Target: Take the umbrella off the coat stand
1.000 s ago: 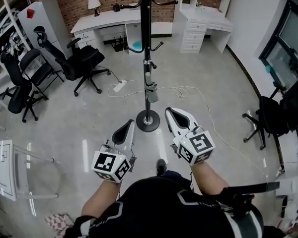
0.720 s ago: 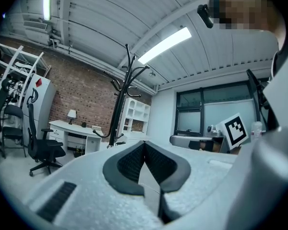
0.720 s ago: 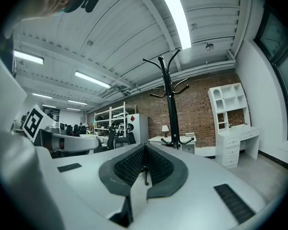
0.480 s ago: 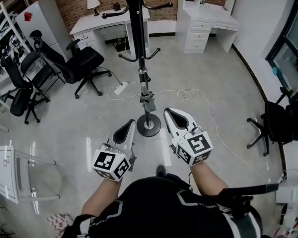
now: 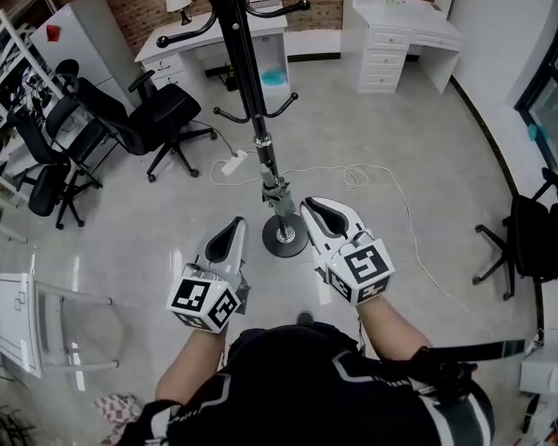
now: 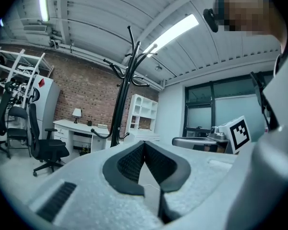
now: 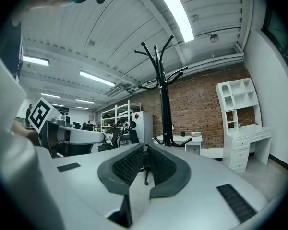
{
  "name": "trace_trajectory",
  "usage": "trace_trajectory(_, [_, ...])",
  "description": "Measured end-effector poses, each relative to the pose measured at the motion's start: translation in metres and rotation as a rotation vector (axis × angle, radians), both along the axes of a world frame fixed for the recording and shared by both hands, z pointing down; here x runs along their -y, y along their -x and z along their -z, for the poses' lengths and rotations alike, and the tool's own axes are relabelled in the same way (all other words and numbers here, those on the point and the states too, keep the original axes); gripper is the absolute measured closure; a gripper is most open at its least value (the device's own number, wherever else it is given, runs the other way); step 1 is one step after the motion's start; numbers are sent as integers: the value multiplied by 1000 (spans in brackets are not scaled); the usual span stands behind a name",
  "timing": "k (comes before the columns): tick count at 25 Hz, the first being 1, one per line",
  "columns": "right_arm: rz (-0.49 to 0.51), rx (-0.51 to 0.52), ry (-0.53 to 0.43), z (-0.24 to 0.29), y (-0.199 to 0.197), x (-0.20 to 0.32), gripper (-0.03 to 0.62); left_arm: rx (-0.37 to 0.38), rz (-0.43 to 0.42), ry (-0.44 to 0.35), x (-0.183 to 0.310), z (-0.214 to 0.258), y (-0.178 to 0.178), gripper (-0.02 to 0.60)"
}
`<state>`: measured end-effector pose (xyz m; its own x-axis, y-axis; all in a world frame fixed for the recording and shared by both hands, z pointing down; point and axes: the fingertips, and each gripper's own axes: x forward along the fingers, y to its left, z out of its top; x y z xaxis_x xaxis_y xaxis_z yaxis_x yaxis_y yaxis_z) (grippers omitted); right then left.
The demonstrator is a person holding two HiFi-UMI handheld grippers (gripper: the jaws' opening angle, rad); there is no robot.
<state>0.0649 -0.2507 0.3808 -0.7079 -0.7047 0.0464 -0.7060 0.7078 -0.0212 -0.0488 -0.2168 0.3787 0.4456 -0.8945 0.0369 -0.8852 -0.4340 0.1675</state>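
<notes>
A black coat stand (image 5: 243, 63) rises from a round base (image 5: 285, 240) on the grey floor. A short folded umbrella (image 5: 272, 179), grey and dark, hangs along the lower pole under the low hooks. My left gripper (image 5: 231, 229) is just left of the base and my right gripper (image 5: 318, 210) just right of it, both level and apart from the umbrella. Both are shut and hold nothing. The stand (image 6: 122, 95) shows beyond the left gripper (image 6: 144, 143) in the left gripper view. It also stands (image 7: 163, 95) beyond the right gripper (image 7: 145, 148) in the right gripper view.
Black office chairs (image 5: 158, 110) stand at the left, another (image 5: 530, 240) at the right. A white desk (image 5: 214, 40) and white drawers (image 5: 400, 35) line the brick wall. A power strip (image 5: 231, 163) and its white cable lie on the floor behind the stand. A white frame (image 5: 28, 314) is near left.
Both grippers have moved forward together towards the coat stand, so its base and the umbrella now lie closer, between their tips. The jaws have stayed shut.
</notes>
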Motion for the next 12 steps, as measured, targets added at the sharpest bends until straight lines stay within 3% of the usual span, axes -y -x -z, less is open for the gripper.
trace_trajectory(6, [30, -31, 13, -18, 18, 25, 582, -77, 36, 25, 23, -2, 20, 572])
trace_trajectory(9, [21, -54, 24, -30, 26, 41, 579, -62, 29, 14, 38, -3, 28, 572])
trace_trajectory(12, [5, -71, 35, -42, 36, 57, 497, -30, 1, 1, 54, -11, 34, 571])
